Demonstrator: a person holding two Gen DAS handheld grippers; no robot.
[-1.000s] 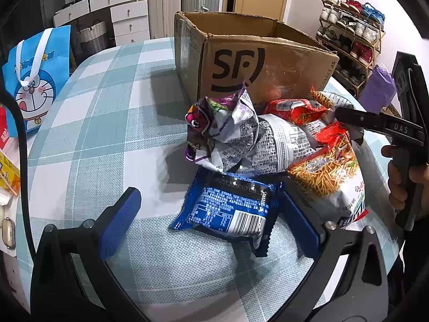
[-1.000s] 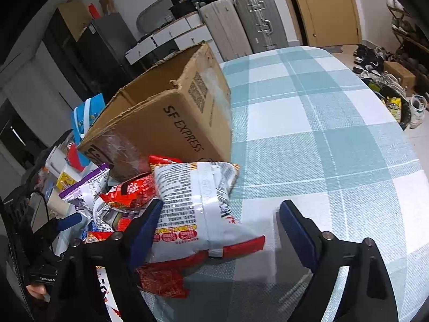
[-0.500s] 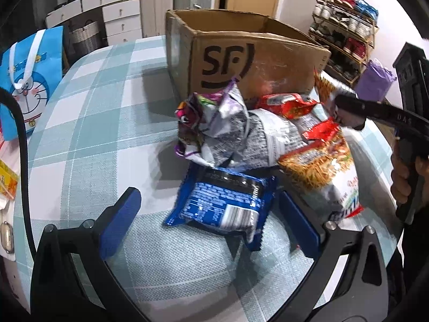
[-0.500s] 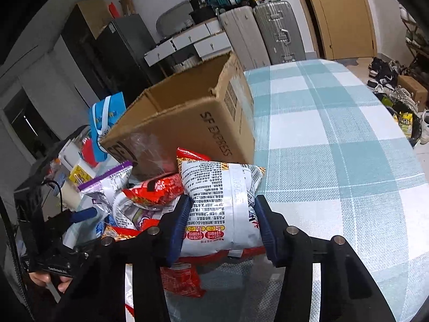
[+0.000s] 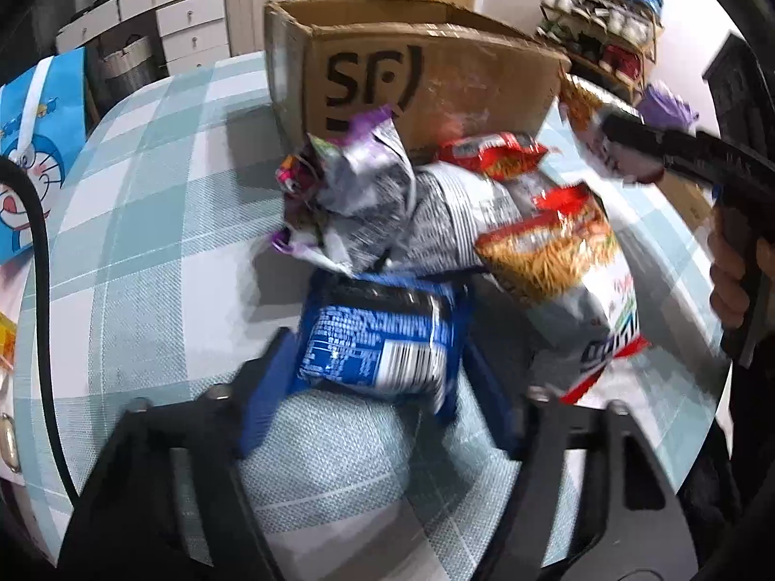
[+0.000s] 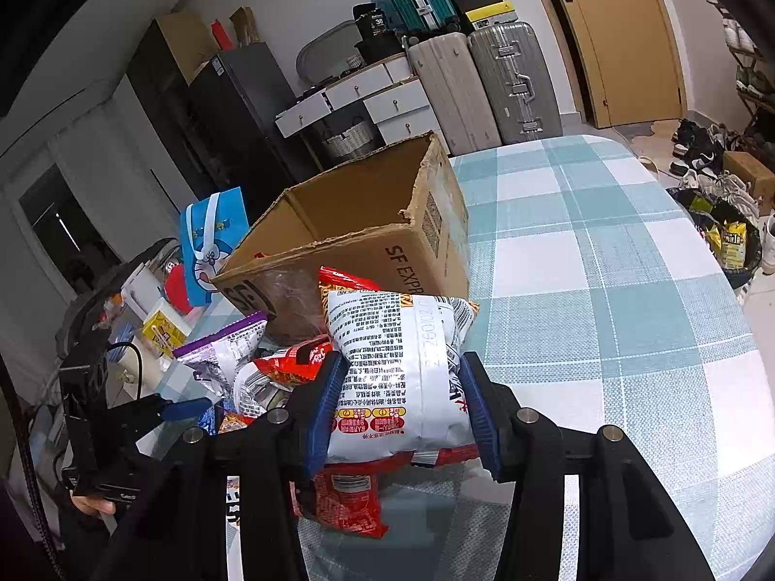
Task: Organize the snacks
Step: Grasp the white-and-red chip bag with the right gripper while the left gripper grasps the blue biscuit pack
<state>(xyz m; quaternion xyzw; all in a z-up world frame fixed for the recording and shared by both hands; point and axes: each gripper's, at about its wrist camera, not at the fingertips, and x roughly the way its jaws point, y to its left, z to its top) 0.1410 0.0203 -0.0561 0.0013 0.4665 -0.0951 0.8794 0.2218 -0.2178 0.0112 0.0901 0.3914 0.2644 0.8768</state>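
A pile of snack bags lies in front of an open SF cardboard box (image 5: 416, 72), which also shows in the right wrist view (image 6: 368, 237). My left gripper (image 5: 382, 353) is shut on a blue snack packet (image 5: 378, 339) at the near edge of the pile. My right gripper (image 6: 402, 402) is shut on a white and red chip bag (image 6: 397, 368) and holds it lifted above the table, in front of the box. The right gripper also shows in the left wrist view (image 5: 629, 145). A purple and silver bag (image 5: 353, 184) and a noodle-print bag (image 5: 552, 252) lie in the pile.
The checked teal tablecloth (image 6: 605, 266) covers the table. A blue Doraemon bag (image 5: 29, 155) stands at the left table edge. A red packet (image 6: 344, 498) lies under my right gripper. Suitcases (image 6: 489, 82) and drawers stand behind the table.
My left gripper has closed on the blue packet. My right gripper has closed on the white and red chip bag and raised it.
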